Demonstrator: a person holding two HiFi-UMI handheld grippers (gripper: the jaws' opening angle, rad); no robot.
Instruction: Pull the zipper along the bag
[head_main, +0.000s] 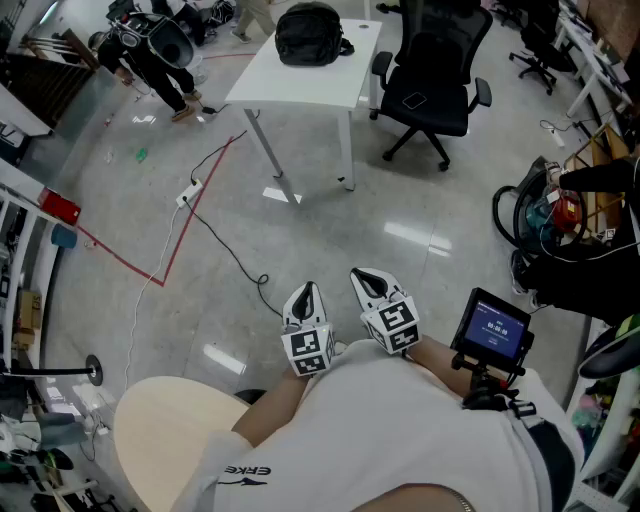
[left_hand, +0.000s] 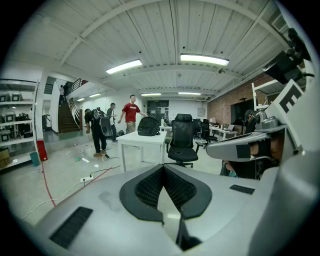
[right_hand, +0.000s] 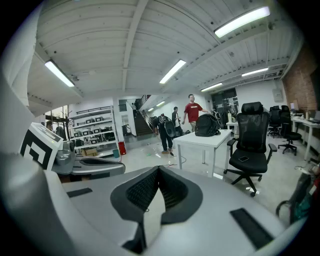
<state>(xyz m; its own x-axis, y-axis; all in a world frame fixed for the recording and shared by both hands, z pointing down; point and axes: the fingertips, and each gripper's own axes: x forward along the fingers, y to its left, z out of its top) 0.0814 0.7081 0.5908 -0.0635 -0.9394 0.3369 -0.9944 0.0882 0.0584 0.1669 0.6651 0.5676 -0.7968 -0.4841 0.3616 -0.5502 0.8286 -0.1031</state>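
A black bag (head_main: 310, 32) lies on a white table (head_main: 322, 84) far across the room, well away from both grippers. My left gripper (head_main: 308, 291) and right gripper (head_main: 366, 279) are held side by side close to my body, above the floor. Both are shut with nothing between their pads. In the left gripper view the jaws (left_hand: 163, 167) meet at their tips, and the bag (left_hand: 148, 126) sits small on the distant table (left_hand: 145, 139). The right gripper view shows its jaws (right_hand: 159, 168) closed too, with the bag (right_hand: 206, 125) on the table (right_hand: 212, 139) ahead and to the right.
A black office chair (head_main: 430, 80) with a phone on its seat stands right of the table. A power strip (head_main: 189, 193) with a cable and red floor tape lie to the left. People stand at the far left (head_main: 160, 60). A round beige tabletop (head_main: 170, 430) and a small screen (head_main: 492, 329) are close by.
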